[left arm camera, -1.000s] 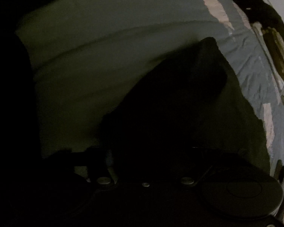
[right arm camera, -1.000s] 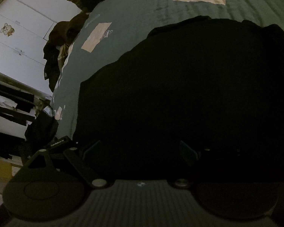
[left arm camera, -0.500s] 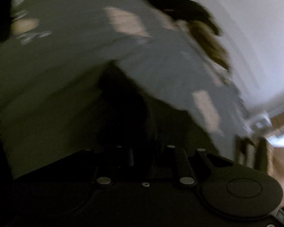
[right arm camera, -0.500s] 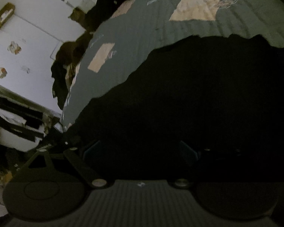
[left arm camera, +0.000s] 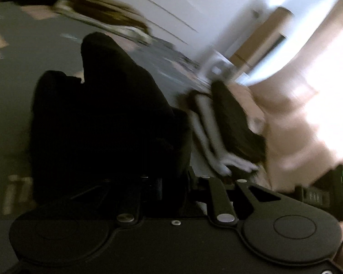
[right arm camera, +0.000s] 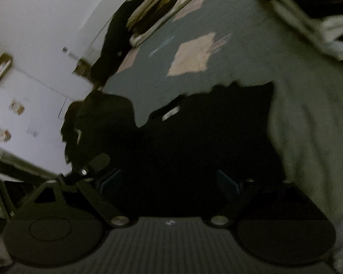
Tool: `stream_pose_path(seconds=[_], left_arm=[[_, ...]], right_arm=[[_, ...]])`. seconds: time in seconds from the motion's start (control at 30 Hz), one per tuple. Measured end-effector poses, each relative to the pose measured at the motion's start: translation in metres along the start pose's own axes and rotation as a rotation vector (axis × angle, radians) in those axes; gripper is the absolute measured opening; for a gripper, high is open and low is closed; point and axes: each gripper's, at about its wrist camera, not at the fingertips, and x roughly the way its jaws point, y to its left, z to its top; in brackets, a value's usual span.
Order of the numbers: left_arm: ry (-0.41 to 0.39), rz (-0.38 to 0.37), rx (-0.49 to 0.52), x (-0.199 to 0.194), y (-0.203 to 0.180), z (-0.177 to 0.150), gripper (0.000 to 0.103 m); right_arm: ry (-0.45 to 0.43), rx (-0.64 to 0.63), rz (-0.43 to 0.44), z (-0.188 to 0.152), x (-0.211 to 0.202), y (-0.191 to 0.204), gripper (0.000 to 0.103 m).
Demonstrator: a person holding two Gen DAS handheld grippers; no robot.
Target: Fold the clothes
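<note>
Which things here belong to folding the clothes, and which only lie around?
Part of the job:
- black cloth garment
- left gripper, shut on it
- right gripper, open

Lying about:
- grey patchwork bedcover
- clothes pile by the wall

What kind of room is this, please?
Most likely a bedroom. A grey bedspread with pale patches covers a wide bed, clothes are piled at its far edge by a white wall, and a black garment lies on it.
</note>
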Motion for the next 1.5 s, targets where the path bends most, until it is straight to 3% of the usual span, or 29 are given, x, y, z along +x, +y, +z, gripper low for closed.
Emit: stream_pose_path(seconds=[0.1,0.2,0.4,0.5,0.57,0.7,0.77,0.83,0.87,0.97,1.1,1.23,1.37,1.43,1.5], left_arm=[[0.06,-0.081,0.048,0.03,-0.019,-0.013,0.017],[0.142,-0.116,0.07,0.06,-0.028,-0.031,0.017],[0.339,-0.054,0.104,0.105,-0.024,-0.064,0.017],[0.39,-0.025,0.168,0.115,-0.035,-0.073,0.018],[0.418,-0.013,0.204,0.121,-0.041,-0.076,0.023],[0.45,-0.077,0.193,0.105,-0.054,-0.067,0.064],[0.446,-0.141,0.174,0.081,-0.054,-0.062,0.069],[0.411,-0.153,0.14,0.057,-0.043,-0.058,0.08],[0.392,-0.156,0.122,0.045,-0.037,-0.055,0.081],[0.326,-0.07,0.069,0.027,-0.005,-0.05,0.081],[0.433,0.044,0.03,0.052,0.031,-0.067,0.081],[0.456,0.048,0.059,0.071,0.031,-0.086,0.085],[0.502,-0.045,0.096,0.074,0.017,-0.086,0.085],[0.474,-0.111,0.086,0.062,0.015,-0.072,0.085],[0.398,-0.137,0.078,0.049,0.02,-0.049,0.085]], right_arm=[[-0.029,0.018,-0.04,0.006,-0.022,-0.014,0.09],[-0.055,0.026,-0.092,0.014,-0.041,-0.021,0.09],[-0.053,0.022,-0.141,0.032,-0.043,-0.025,0.09],[-0.024,0.007,-0.127,0.042,-0.028,-0.023,0.09],[-0.01,-0.01,-0.112,0.049,-0.019,-0.02,0.09],[-0.012,-0.017,-0.101,0.06,-0.006,-0.018,0.09],[-0.016,-0.014,-0.097,0.063,-0.003,-0.019,0.09],[-0.011,-0.011,-0.098,0.065,0.003,-0.02,0.09],[-0.003,-0.009,-0.096,0.066,0.008,-0.02,0.09],[0.022,-0.042,-0.089,0.07,0.029,-0.012,0.09],[0.098,-0.207,-0.137,0.081,0.075,0.012,0.09],[0.33,-0.365,-0.269,0.069,0.123,0.009,0.09],[0.513,-0.415,-0.318,0.029,0.124,-0.019,0.09],[0.548,-0.419,-0.335,0.014,0.116,-0.035,0.09],[0.571,-0.408,-0.33,0.005,0.108,-0.047,0.09]])
